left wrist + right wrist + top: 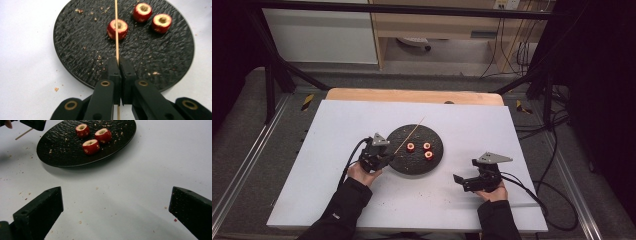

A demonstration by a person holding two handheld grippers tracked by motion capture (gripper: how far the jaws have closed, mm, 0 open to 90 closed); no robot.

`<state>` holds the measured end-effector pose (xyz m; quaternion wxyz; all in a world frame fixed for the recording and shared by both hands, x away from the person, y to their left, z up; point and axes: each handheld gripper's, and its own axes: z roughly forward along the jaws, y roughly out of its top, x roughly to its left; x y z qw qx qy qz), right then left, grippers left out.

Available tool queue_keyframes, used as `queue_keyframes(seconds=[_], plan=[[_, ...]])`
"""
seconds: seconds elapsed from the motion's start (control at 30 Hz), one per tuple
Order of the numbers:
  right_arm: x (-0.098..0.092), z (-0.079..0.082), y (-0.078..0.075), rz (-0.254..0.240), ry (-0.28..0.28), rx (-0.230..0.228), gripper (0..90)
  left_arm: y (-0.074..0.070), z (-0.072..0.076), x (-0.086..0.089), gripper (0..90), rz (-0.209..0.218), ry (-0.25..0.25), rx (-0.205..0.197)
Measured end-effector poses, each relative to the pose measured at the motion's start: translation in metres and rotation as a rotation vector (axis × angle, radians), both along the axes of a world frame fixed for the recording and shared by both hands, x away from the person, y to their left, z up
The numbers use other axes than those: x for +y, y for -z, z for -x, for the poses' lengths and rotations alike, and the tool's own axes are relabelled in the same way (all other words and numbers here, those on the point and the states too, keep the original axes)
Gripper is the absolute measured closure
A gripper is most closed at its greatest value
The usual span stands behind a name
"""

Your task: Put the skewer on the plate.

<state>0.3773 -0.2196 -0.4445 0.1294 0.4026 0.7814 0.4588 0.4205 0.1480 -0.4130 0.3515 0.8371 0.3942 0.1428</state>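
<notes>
The left gripper was clamped tight on a thin wooden skewer, jaws pressed together w/ the stick between them. In the high view that gripper sat at the plate's left edge, the skewer slanting up and away over the plate toward its far rim. In the left gripper view the stick ran straight up from the jaws and crossed over the nearest red piece; whether it touched that piece or just passed above it couldn't be told. Its back end poked out below the jaws.

The black round plate lay near the middle of the white board, slightly toward the near side. On it were three short red fruit pieces w/ pale hollowed centres, grouped in the plate's right half in the high view: one toward the centre, two more just beside each other nearer the right rim. Crumbs were scattered across the plate and on the board around it.

The right gripper rested on the board near its near-right corner, well apart from the plate, jaws spread wide w/ nothing between them; the right gripper view showed bare board and crumbs between the two jaws, the plate beyond.
</notes>
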Motion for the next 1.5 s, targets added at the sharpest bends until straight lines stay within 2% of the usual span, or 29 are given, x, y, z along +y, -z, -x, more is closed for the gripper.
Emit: queue_keyframes(seconds=[0.4, 0.5, 0.77, 1.07, 1.17, 1.33, 1.5], plan=[[0.001, 0.0, 0.001, 0.007, -0.007, 0.001, 0.3, 0.007, -0.003, -0.004, 88.0, -0.064, -0.016, 0.045], [0.001, 0.001, 0.002, 0.012, -0.011, 0.005, 0.3, 0.009, -0.005, -0.006, 88.0, -0.056, -0.025, 0.056], [0.001, 0.001, 0.002, 0.009, -0.01, 0.008, 0.3, 0.01, -0.011, -0.018, 87.7, -0.092, -0.042, 0.059], [0.002, 0.0, 0.003, 0.01, -0.008, 0.015, 0.3, 0.011, -0.013, -0.02, 86.7, -0.09, -0.041, 0.06], [0.002, 0.001, 0.003, 0.01, -0.007, 0.014, 0.3, 0.011, -0.013, -0.02, 84.4, -0.092, -0.043, 0.053], [0.002, 0.001, 0.002, 0.014, -0.006, 0.011, 0.3, 0.01, -0.013, -0.018, 74.9, -0.097, -0.042, 0.039], [0.002, 0.001, 0.002, 0.019, -0.006, 0.014, 0.3, 0.005, -0.01, -0.013, 60.4, -0.07, -0.031, 0.014]])
